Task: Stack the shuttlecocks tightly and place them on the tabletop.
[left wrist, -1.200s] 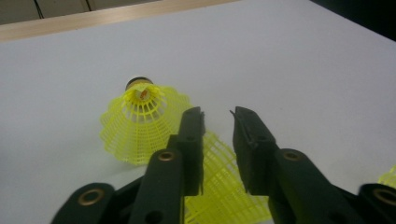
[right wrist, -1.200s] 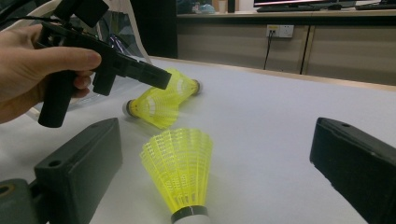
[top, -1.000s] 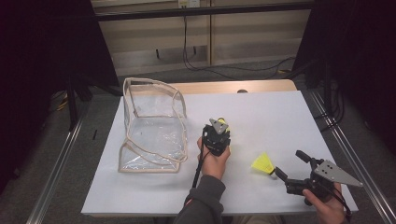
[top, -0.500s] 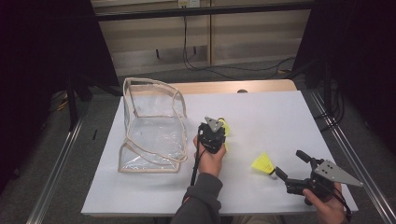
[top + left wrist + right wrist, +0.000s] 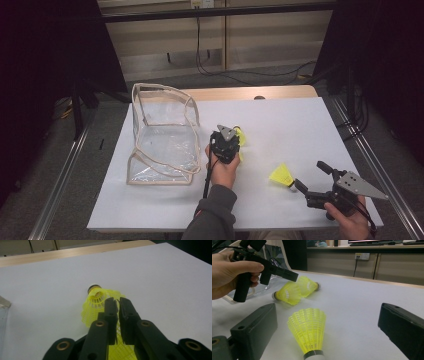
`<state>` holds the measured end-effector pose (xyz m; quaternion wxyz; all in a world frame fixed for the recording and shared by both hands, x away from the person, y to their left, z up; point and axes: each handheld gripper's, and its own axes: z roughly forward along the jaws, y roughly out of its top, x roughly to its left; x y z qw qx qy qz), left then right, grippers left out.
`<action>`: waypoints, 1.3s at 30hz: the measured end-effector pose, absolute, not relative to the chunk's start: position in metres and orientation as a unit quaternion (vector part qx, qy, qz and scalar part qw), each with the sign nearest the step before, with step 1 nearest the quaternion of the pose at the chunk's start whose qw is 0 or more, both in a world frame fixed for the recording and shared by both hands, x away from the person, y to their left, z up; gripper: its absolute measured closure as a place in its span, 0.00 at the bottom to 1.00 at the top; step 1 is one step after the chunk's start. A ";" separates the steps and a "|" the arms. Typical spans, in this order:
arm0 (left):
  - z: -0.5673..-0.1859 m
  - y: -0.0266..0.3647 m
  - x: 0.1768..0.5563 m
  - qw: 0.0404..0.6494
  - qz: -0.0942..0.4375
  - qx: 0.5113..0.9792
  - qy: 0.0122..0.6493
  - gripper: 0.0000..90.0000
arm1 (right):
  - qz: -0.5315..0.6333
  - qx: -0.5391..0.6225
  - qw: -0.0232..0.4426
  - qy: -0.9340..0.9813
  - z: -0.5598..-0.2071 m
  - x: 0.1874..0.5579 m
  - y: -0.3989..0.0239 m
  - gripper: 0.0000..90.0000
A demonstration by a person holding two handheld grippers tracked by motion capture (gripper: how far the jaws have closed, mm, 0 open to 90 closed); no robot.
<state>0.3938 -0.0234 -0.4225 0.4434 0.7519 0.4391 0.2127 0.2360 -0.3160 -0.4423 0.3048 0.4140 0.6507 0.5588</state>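
Note:
My left gripper (image 5: pixel 117 301) pinches the mesh skirt of a yellow shuttlecock (image 5: pixel 96 298), whose cork points away over the white table. Its jaws have just eased open slightly, with the skirt still between them. In the high view this left gripper (image 5: pixel 236 139) is at mid-table, beside the clear plastic bag (image 5: pixel 162 135). A second yellow shuttlecock (image 5: pixel 287 293) lies touching the pinched shuttlecock (image 5: pixel 308 286). My right gripper (image 5: pixel 328 312) stands open around a third yellow shuttlecock (image 5: pixel 308 327), which lies cork toward me. From above, the right gripper (image 5: pixel 310 175) is at the near right, with the third shuttlecock (image 5: pixel 281 175) just left of it.
The clear bag stands with its mouth up on the left part of the white table top (image 5: pixel 300 125). A wooden strip (image 5: pixel 250 93) runs along the far edge. Metal rails (image 5: pixel 372 165) flank the table, and cables hang behind it.
The left hand and its gripper have shifted slightly left toward the bag. The right gripper and the shuttlecock by it have not moved.

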 end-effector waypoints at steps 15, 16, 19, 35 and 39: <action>-0.404 -0.019 0.374 0.474 0.190 0.743 0.432 0.77 | 0.561 0.415 0.305 0.648 -0.442 0.235 -0.315 0.02; -0.402 -0.018 0.371 0.477 0.189 0.741 0.435 0.78 | 0.561 0.415 0.304 0.648 -0.442 0.235 -0.315 0.02; -0.398 -0.017 0.363 0.476 0.186 0.744 0.430 0.85 | 0.559 0.414 0.305 0.650 -0.442 0.235 -0.315 0.02; -0.420 -0.003 0.331 0.457 0.169 0.750 0.448 1.00 | 0.558 0.412 0.307 0.652 -0.441 0.235 -0.313 0.02; -0.433 -0.002 0.331 0.445 0.160 0.751 0.460 1.00 | 0.558 0.411 0.307 0.652 -0.441 0.235 -0.313 0.02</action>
